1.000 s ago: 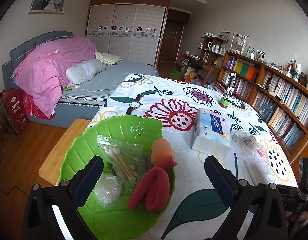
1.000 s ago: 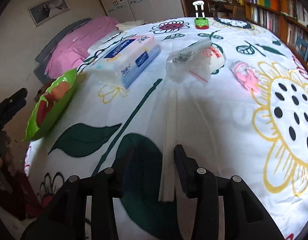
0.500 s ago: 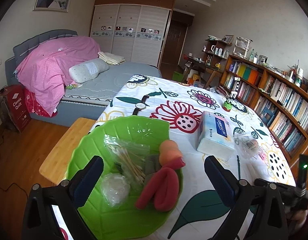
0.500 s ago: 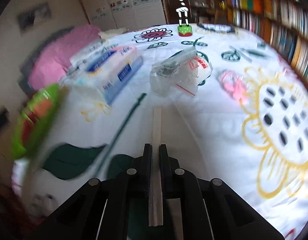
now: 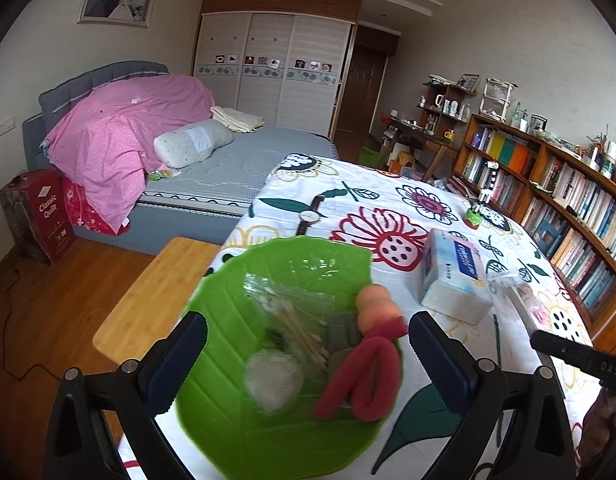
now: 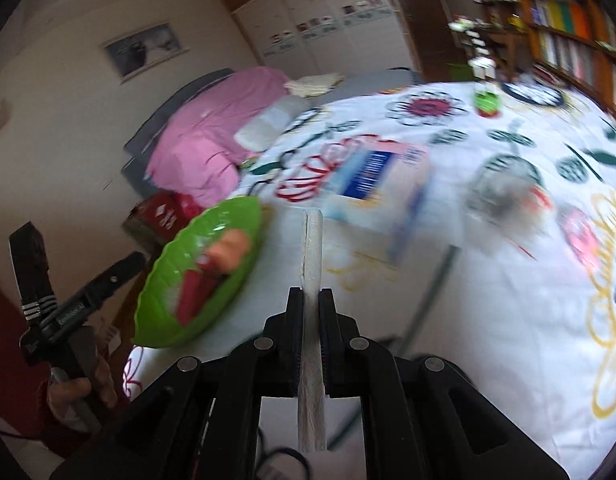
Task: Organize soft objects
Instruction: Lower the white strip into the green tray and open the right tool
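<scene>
Our right tongs (image 6: 311, 304) pinch a white paper-wrapped stick (image 6: 311, 256) clear above the desk (image 6: 487, 340); the left tongs (image 5: 308, 344) stand spread over the green leaf bowl (image 5: 268, 440). We should carry it level, keep the pinch firm, and release low inside the bowl.

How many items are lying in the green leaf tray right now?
5 visible in the green leaf tray: cotton swab bag, clear round pouch, peach sponge, red roll, grey piece. More may hide underneath.
</scene>
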Tool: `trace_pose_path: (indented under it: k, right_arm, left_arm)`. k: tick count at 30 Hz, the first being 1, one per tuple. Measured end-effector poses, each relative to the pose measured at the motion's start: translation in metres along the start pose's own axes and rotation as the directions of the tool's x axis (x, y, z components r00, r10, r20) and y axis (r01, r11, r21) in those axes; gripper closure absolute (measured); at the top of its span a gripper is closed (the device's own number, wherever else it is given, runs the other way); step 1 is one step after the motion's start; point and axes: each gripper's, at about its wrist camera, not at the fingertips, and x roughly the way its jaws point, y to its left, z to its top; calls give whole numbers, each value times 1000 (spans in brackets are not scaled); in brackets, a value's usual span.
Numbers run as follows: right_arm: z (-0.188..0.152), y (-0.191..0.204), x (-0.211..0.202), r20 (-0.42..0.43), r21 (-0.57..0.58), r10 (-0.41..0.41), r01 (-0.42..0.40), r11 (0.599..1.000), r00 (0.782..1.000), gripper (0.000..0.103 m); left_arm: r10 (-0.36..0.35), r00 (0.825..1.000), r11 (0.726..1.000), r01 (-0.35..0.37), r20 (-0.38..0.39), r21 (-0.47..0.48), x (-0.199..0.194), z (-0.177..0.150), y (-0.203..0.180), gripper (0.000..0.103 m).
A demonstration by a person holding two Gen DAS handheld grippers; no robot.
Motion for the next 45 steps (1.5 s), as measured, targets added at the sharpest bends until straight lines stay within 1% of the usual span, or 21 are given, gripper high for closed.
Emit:
trace_pose_path:
  k: [5, 8, 14, 19, 23, 25, 29, 30, 32, 36, 37, 38, 42, 43, 45]
  right_arm:
    - [13, 40, 29, -31, -75, 57, -60, 995, 998, 95]
    - [17, 64, 52, -64, -118, 80, -87, 989, 995, 95]
    - [21, 95, 99, -135, -162, 89, -110, 981, 987, 95]
    - [22, 111, 129, -174, -172, 102, -133, 976, 979, 95]
    - [21, 118, 145, -199, -178, 105, -141, 974, 974, 95]
    - [21, 124, 151, -199, -192, 113, -151, 970, 974, 95]
    - [21, 130, 152, -187, -233, 94, -137, 963, 978, 92]
    - [21, 130, 152, -182, -237, 93, -136, 962, 979, 91]
    - [20, 129, 150, -169, -250, 73, -114, 962, 983, 82]
    - [19, 127, 139, -135, -264, 72, -106, 959, 988, 75]
    - [19, 127, 137, -130, -267, 75, -108, 958, 989, 71]
    - [19, 127, 135, -127, -269, 81, -113, 956, 989, 69]
    - [16, 131, 126, -123, -274, 113, -143, 951, 986, 55]
    - [15, 133, 124, -122, -275, 121, -151, 950, 985, 52]
    - [16, 131, 121, -119, -268, 134, -161, 950, 984, 50]
  left_arm:
    - [23, 1000, 1000, -23, 2, -2, -2, -1, 12, 0]
    - [30, 1000, 1000, -30, 1, -7, -2, -1, 19, 0]
    - [51, 999, 998, -52, -10, -32, -1, -2, 36, 0]
    - [63, 998, 997, -63, -12, -51, -2, -1, 47, 0]
    - [72, 997, 995, -73, -10, -68, -2, 0, 55, 0]
    - [76, 997, 994, -76, -12, -77, -2, 0, 60, 0]
    - [84, 996, 993, -85, -17, -86, 0, 0, 64, 0]
    - [86, 996, 992, -87, -18, -86, 0, 0, 64, 0]
    - [88, 996, 992, -89, -20, -86, 1, 0, 64, 0]
    - [90, 995, 992, -93, -32, -90, 3, 0, 64, 0]
    - [92, 995, 991, -95, -37, -89, 4, -1, 64, 0]
    - [94, 995, 991, -97, -40, -89, 4, -1, 63, 0]
    - [103, 994, 991, -106, -38, -82, 2, 1, 60, 0]
    - [104, 994, 991, -107, -36, -81, 1, 1, 60, 0]
    - [100, 994, 991, -102, -32, -86, 0, 1, 61, 0]
